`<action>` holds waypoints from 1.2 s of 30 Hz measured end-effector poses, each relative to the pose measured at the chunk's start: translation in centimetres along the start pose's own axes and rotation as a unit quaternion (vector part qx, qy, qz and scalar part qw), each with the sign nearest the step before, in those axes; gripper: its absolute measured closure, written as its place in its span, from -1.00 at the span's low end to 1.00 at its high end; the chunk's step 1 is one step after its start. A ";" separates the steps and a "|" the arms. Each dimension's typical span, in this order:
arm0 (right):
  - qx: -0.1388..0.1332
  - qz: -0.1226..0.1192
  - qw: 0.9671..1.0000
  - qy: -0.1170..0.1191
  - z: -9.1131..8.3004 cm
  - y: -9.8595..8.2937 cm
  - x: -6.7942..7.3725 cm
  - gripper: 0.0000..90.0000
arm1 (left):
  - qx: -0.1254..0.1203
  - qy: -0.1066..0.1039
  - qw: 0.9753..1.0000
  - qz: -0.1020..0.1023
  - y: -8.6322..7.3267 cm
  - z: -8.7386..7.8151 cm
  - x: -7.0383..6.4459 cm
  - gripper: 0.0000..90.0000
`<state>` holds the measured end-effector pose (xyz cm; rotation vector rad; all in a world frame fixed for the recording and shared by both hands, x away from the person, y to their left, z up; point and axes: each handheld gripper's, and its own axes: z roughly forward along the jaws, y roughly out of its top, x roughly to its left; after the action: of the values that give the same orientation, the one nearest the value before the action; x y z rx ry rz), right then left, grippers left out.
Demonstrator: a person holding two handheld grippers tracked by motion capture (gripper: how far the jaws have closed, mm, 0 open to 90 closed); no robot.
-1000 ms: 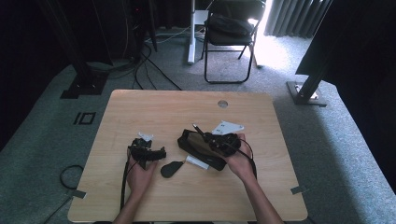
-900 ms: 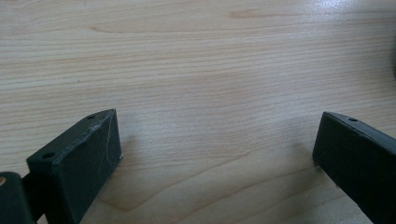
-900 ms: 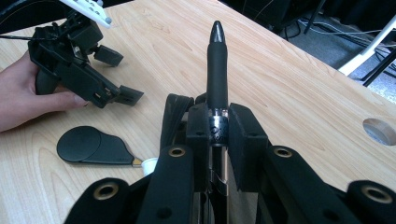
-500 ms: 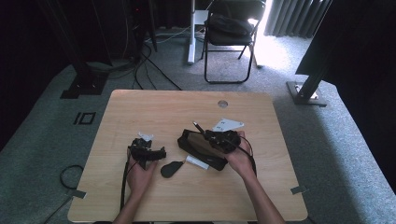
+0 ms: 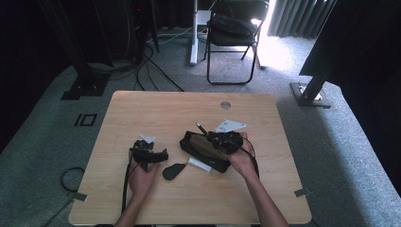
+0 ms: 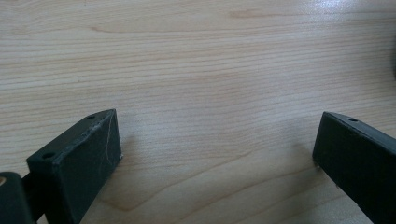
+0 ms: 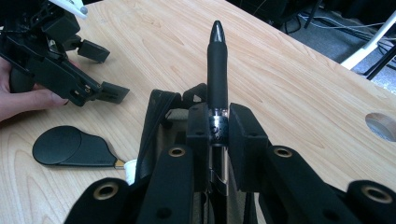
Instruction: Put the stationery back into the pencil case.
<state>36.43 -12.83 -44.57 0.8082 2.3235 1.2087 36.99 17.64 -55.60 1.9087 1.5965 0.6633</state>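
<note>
My right gripper (image 7: pixel 218 126) is shut on a black pen (image 7: pixel 218 60), which points up and away from the jaws over an open black pouch (image 7: pixel 161 109). In the high view the right gripper (image 5: pixel 222 140) holds the pen (image 5: pixel 202 129) above the pouch (image 5: pixel 201 150) at the table's middle. My left gripper (image 5: pixel 149 154) rests on the table to the left, open, and its own view shows the jaws (image 6: pixel 217 144) wide apart over bare wood with nothing between them. The left gripper (image 7: pixel 60 70) also appears far left in the right gripper view.
A flat black teardrop-shaped piece (image 5: pixel 174 170) lies between the hands, with a small white tube (image 5: pixel 199 164) beside the pouch. The wooden table (image 5: pixel 156 111) has a round cable hole (image 5: pixel 225 105) at the back. A folding chair (image 5: pixel 231 28) stands on the floor beyond.
The right gripper with the pen has crept slightly away from the person over the pouch. The left gripper has stayed put.
</note>
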 end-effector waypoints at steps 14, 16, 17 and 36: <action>0.000 -0.003 1.000 0.006 0.7 -0.5 0.0 0.77 | 0.000 0.000 1.000 0.001 0.0 0.0 0.0 -0.97; 0.000 -0.002 1.000 0.007 0.8 -0.6 0.0 0.77 | 0.000 0.000 1.000 0.001 0.0 0.0 0.0 -0.97; 0.001 -0.002 1.000 0.006 0.9 -0.6 0.0 0.77 | 0.000 0.000 1.000 0.001 0.0 0.0 0.0 -0.97; 0.013 0.004 1.000 0.013 1.6 -1.5 -0.2 0.76 | 0.000 0.000 1.000 0.000 0.0 0.0 0.0 -0.97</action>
<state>37.04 -12.63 -46.69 0.8155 2.3645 1.2005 36.99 17.65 -55.60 1.9095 1.5959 0.6636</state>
